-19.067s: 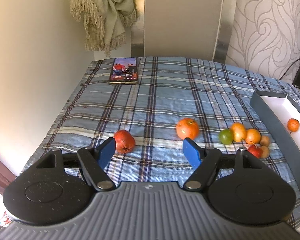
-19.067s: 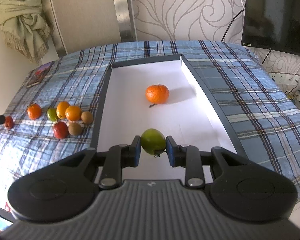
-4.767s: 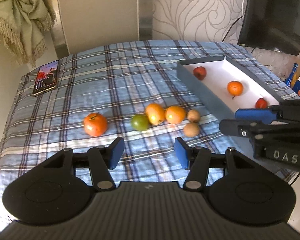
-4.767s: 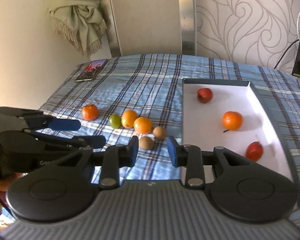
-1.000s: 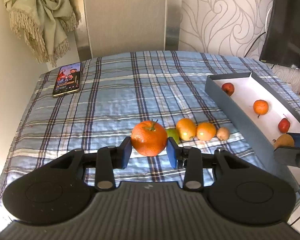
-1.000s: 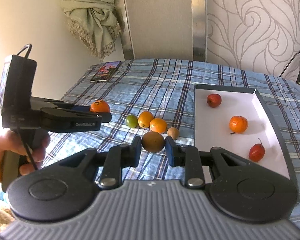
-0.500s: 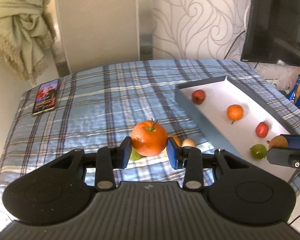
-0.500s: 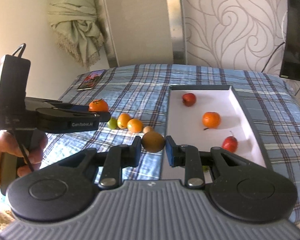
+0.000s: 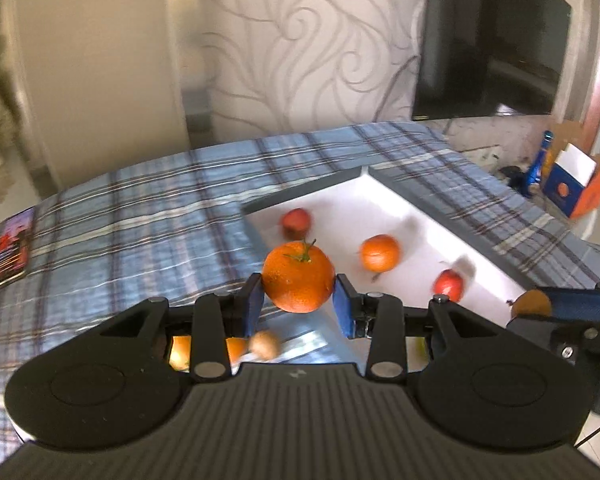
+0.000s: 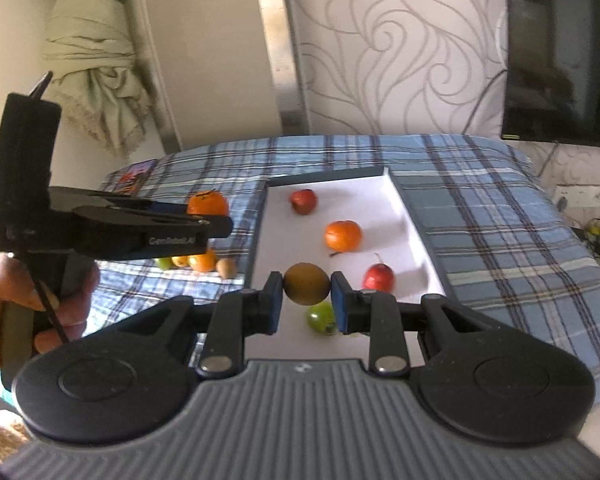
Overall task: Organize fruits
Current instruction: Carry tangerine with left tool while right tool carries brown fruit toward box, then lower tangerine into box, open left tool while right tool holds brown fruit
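Left tongs (image 9: 298, 304) clamp a big orange (image 9: 298, 277), carried in the air over the near corner of the white tray (image 9: 452, 236). Right tongs (image 10: 306, 298) pinch a brown kiwi (image 10: 306, 283) above the tray's near end. Inside lie a red apple (image 10: 304, 201), a small orange (image 10: 343, 235), a red pear (image 10: 378, 277) and a green fruit (image 10: 321, 317). More fruit (image 10: 203, 261) waits on the checked cloth (image 10: 480, 184).

Blue plaid cloth (image 9: 147, 208) covers the surface. A phone (image 9: 13, 246) lies at its far left edge, screen lit. Wall-mounted black television (image 9: 488, 40) hangs against swirl-patterned wallpaper (image 9: 300, 40). Pale fringed fabric (image 10: 95, 60) hangs knotted. Orange-and-blue carton (image 9: 576, 184) and blue bottle (image 9: 540, 164) stand on the floor.
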The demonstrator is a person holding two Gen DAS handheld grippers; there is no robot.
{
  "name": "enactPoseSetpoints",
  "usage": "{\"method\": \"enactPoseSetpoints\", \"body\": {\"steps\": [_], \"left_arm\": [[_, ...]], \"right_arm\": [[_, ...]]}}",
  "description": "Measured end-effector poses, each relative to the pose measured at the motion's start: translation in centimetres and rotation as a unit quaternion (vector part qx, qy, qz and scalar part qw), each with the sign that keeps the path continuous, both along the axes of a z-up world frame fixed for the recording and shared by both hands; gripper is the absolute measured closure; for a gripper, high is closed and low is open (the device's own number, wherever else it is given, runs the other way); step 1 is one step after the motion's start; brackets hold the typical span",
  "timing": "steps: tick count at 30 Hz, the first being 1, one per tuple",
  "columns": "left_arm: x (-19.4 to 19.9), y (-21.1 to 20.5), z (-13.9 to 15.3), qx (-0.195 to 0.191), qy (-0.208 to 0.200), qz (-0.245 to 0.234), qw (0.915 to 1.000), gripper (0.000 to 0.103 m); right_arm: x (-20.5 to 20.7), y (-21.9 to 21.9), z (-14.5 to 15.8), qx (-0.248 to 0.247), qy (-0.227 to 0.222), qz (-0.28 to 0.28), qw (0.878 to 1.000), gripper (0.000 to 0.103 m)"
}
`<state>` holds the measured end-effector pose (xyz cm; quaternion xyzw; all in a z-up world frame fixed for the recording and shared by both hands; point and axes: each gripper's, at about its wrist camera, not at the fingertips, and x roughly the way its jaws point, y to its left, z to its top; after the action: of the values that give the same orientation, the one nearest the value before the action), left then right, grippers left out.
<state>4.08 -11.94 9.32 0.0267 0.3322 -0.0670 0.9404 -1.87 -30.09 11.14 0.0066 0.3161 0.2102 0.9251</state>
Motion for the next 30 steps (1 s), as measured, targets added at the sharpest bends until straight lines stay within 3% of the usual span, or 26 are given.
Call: {"method": "enactPoseSetpoints", "body": {"steps": [10, 22, 30], "left_arm": [[3.5, -3.8, -1.3, -0.003, 0.011, -0.051, 0.9986, 0.060], [6.5, -4.9, -3.9, -0.005, 0.035, -0.056, 0.9978, 0.060], [7.7, -4.9, -4.3, -0.002, 0.030, -0.054, 0.9981, 0.060]], "right_arm": [[-0.5, -1.4, 0.2, -0.010, -0.001, -0.044, 0.999, 0.074], [-1.4, -1.9, 0.2, -0.024, -0.001, -0.080, 0.996, 0.074], [-2.2, -1.7, 0.3, -0.033, 0.000, -0.093, 0.995, 0.074]]}}
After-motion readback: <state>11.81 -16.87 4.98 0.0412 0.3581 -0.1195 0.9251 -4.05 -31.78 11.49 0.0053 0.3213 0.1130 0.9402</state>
